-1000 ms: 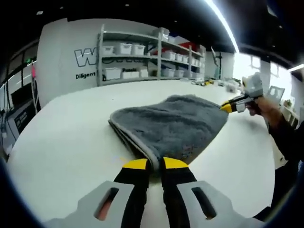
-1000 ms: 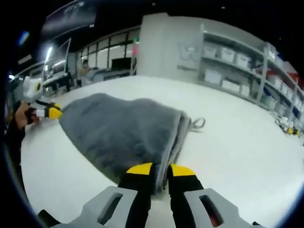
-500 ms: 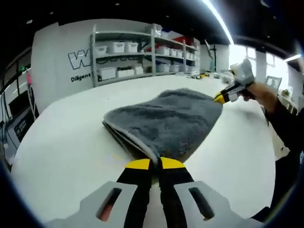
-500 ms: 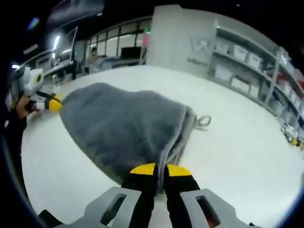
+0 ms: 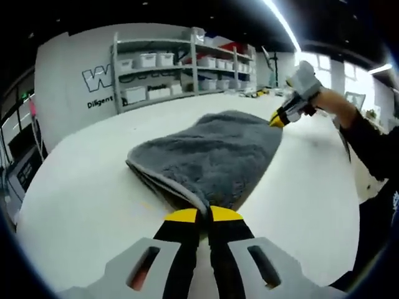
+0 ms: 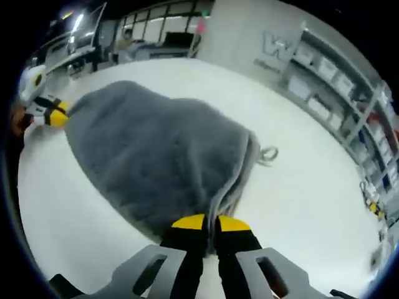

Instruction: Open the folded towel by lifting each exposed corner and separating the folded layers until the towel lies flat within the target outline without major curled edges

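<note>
A grey folded towel (image 5: 209, 152) is stretched above a white table (image 5: 81, 199), held at two opposite corners. My left gripper (image 5: 198, 215) is shut on its near corner in the left gripper view, yellow tips pinching the layered edge. My right gripper (image 5: 275, 120) is shut on the far corner there, held by a person's hand. In the right gripper view the same towel (image 6: 159, 162) hangs from my right gripper (image 6: 210, 222), shut on the near corner, while the left gripper (image 6: 55, 116) grips the far corner. A hanging loop (image 6: 269, 153) sticks out of the towel's folded side.
Metal shelves (image 5: 181, 68) with white bins stand against the far wall, also seen as shelves (image 6: 330, 93) in the right gripper view. The white table (image 6: 299, 205) spreads wide around the towel. A dark sleeve (image 5: 374, 149) reaches in from the right.
Both grippers have lifted their corners higher, with the right gripper rising and tilting. The towel stays taut between them and has come up off the table.
</note>
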`<state>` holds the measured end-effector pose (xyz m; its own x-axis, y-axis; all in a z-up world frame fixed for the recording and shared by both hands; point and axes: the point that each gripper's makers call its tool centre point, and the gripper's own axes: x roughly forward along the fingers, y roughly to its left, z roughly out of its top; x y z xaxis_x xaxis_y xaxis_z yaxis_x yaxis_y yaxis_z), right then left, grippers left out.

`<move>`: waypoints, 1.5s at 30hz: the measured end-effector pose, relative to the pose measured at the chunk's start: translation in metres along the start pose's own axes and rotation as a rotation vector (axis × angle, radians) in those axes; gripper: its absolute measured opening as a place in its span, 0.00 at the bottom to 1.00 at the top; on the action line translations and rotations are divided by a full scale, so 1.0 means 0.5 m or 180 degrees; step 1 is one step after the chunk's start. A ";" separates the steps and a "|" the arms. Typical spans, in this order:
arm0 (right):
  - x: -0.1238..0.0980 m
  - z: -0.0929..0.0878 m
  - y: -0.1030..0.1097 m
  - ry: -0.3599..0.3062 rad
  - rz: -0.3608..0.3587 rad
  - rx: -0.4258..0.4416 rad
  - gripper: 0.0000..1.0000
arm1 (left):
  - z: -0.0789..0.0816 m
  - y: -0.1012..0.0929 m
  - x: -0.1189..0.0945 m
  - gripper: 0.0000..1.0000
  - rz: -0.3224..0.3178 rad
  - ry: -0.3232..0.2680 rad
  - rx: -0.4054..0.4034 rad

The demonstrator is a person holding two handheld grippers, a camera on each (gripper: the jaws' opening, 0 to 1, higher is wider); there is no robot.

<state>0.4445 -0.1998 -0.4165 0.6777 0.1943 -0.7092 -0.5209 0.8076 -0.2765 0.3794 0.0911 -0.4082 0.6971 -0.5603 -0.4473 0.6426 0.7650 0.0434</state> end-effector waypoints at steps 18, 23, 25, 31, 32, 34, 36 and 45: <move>0.035 0.020 -0.029 0.0258 0.0308 -0.0107 0.00 | 0.016 -0.024 -0.002 0.02 -0.0028 -0.0376 -0.0080; 0.035 0.020 -0.021 0.0231 0.0410 -0.0337 0.00 | 0.020 -0.030 -0.002 0.02 -0.0020 -0.0401 0.0039; 0.038 0.022 -0.023 0.0214 0.0431 -0.0359 0.00 | 0.020 -0.034 -0.002 0.02 -0.0018 -0.0378 0.0110; 0.056 0.039 -0.038 0.0261 0.0362 -0.0505 0.00 | 0.019 -0.054 0.001 0.02 -0.0065 -0.0323 0.0330; 0.063 0.045 -0.043 0.0237 0.0284 -0.0641 0.00 | 0.021 -0.064 0.002 0.02 -0.0149 -0.0348 0.0317; 0.069 0.045 -0.050 0.0313 0.0275 -0.0574 0.00 | 0.018 -0.079 0.004 0.01 -0.0244 -0.0346 0.0314; 0.071 0.049 -0.054 0.0420 0.0259 -0.0627 0.00 | 0.015 -0.085 0.005 0.01 -0.0240 -0.0341 0.0368; 0.090 0.055 -0.067 0.0769 0.0457 -0.0552 0.00 | 0.015 -0.111 0.008 0.01 -0.0378 -0.0303 0.0469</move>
<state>0.5068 -0.2027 -0.4213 0.4590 0.1450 -0.8765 -0.6970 0.6705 -0.2541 0.3487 0.0440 -0.4056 0.6360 -0.6767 -0.3709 0.7568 0.6409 0.1286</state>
